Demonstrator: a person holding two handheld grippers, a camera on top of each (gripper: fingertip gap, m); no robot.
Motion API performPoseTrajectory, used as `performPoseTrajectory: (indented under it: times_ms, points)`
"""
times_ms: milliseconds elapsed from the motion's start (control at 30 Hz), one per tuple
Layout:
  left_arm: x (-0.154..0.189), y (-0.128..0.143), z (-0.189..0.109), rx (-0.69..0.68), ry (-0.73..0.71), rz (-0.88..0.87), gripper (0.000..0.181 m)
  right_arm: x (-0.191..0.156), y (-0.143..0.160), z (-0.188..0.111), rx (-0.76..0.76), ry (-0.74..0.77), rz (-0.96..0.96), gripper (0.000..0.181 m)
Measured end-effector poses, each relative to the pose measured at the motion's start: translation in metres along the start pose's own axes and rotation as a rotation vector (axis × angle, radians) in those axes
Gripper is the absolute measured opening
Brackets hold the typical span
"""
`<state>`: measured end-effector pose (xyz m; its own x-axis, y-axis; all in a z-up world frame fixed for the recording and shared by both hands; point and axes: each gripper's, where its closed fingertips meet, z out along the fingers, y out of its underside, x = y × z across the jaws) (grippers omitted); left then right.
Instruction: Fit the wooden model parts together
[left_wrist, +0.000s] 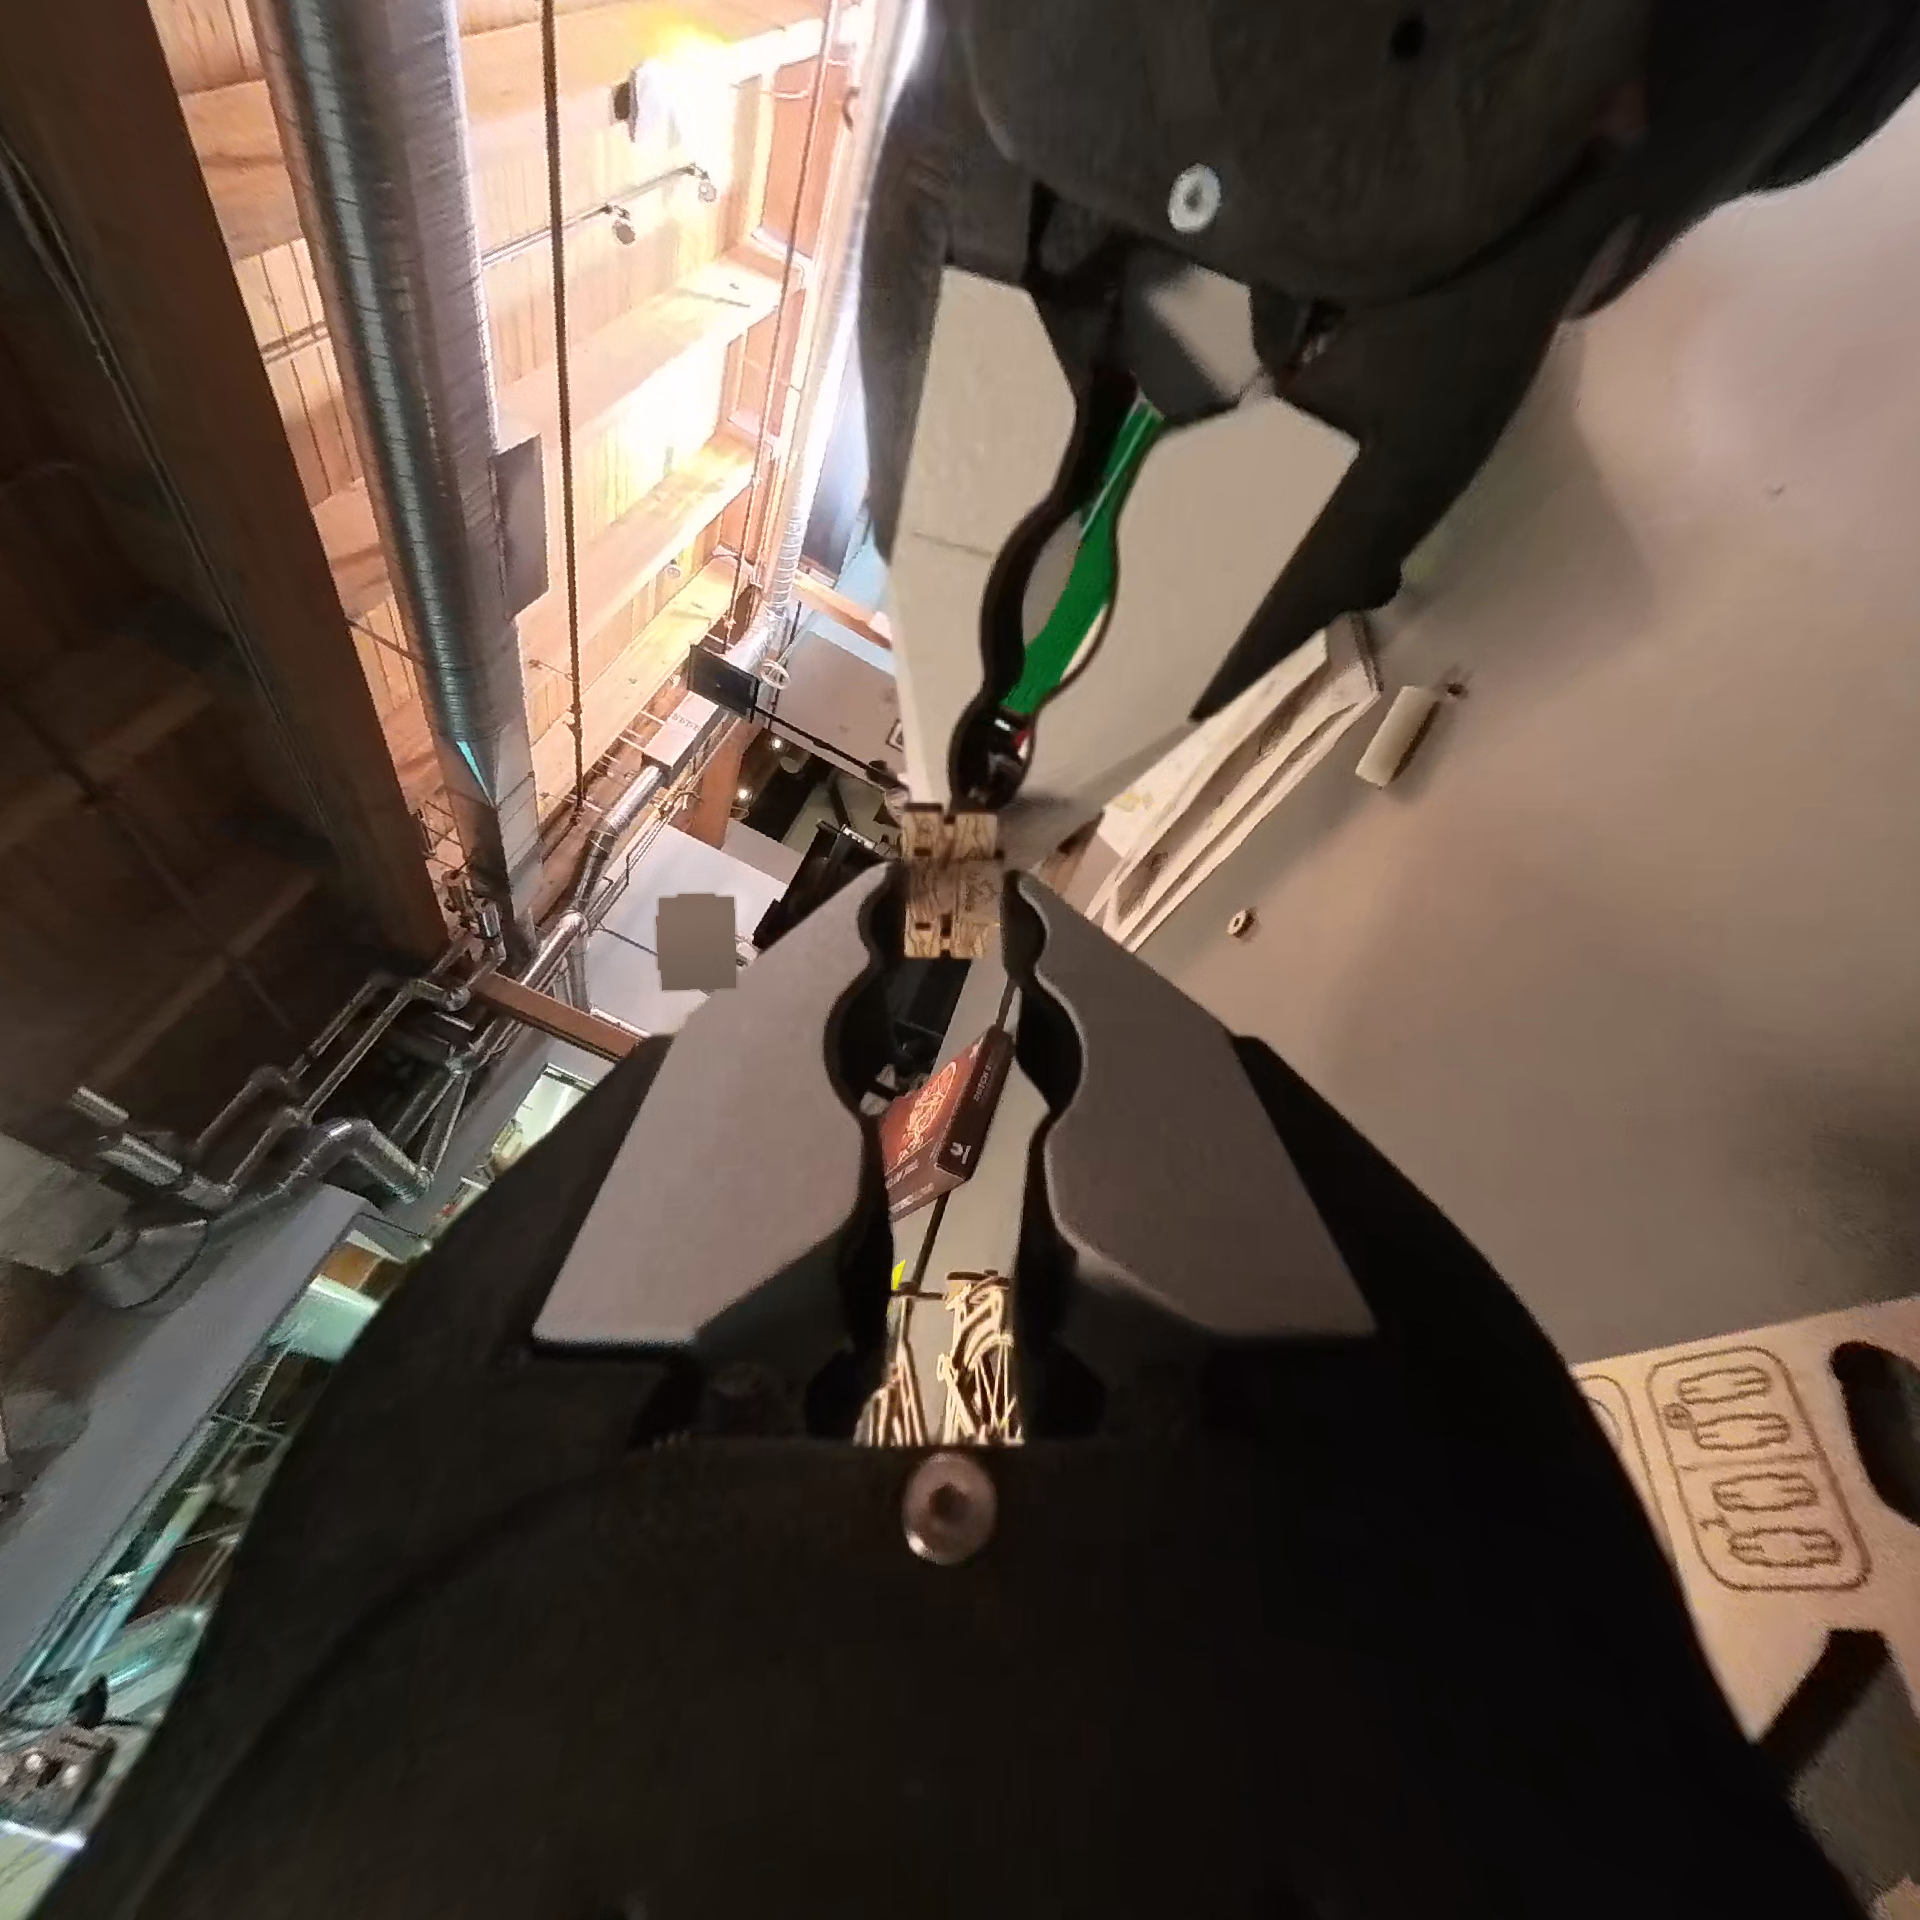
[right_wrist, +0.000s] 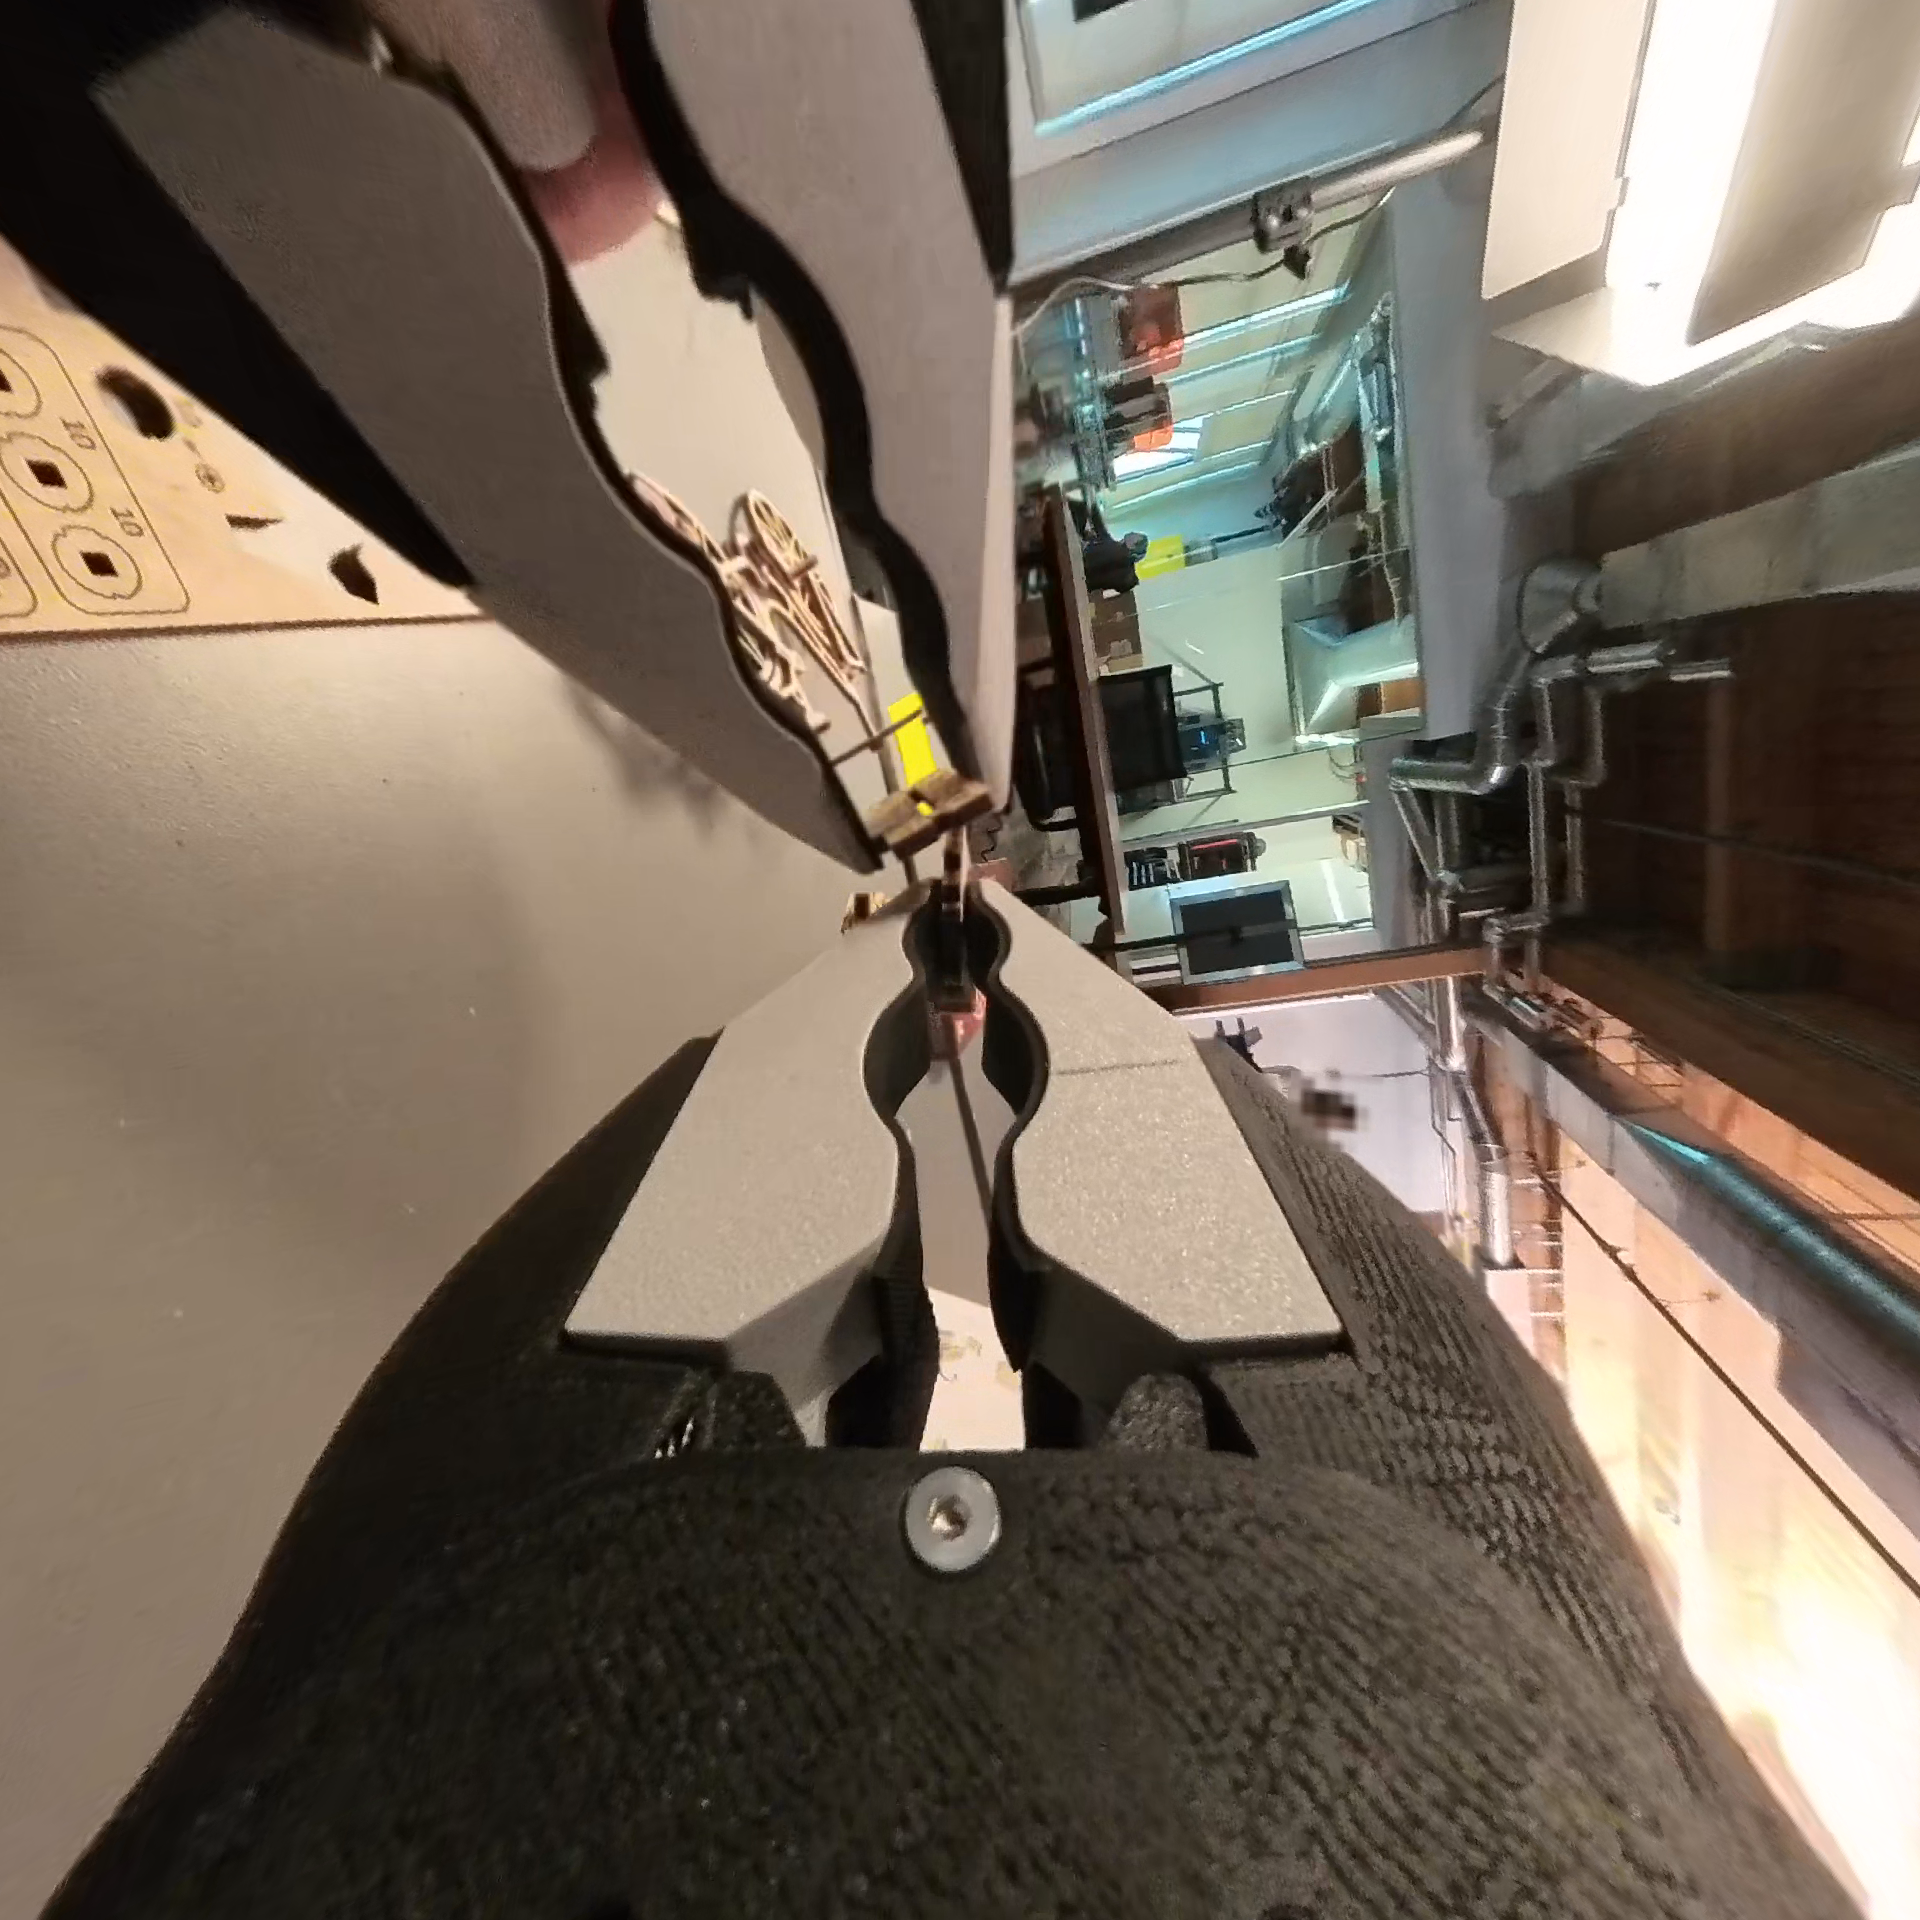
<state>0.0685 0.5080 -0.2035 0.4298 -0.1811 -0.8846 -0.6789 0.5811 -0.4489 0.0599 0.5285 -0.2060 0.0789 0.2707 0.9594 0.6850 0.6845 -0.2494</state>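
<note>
My left gripper (left_wrist: 951, 914) is shut on a small pale wooden part (left_wrist: 945, 925) with notched edges, held in the air. My right gripper (left_wrist: 977, 805) comes in from above, tip to tip with the left one, and is shut on a second small wooden part (left_wrist: 951, 831) that touches the first. In the right wrist view my right gripper (right_wrist: 951, 904) pinches its thin part (right_wrist: 953, 878) edge-on. The left gripper (right_wrist: 925, 826) reaches in from the upper left with its part (right_wrist: 925, 816). I cannot tell how far the two parts are seated together.
A grey table (left_wrist: 1558, 935) lies behind. On it are a cut wooden parts sheet (left_wrist: 1745, 1475), a partly built wooden model with wheels (right_wrist: 779, 592), a brown box (left_wrist: 940, 1122), a pale emptied sheet (left_wrist: 1226, 769) and a small white piece (left_wrist: 1397, 738). Less than 4 cm separates the two grippers' tips.
</note>
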Motion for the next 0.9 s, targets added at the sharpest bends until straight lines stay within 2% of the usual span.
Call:
performPoseTrajectory:
  times_ms: [600,900]
  points:
    - [0.015,0.017,0.005,-0.126,0.029,0.22,0.017,-0.015,0.008,0.003,-0.07,-0.024,-0.032,0.0]
    - [0.025,0.022,0.003,-0.14,0.078,0.247,0.017,-0.027,0.01,0.004,-0.038,-0.013,-0.047,0.0]
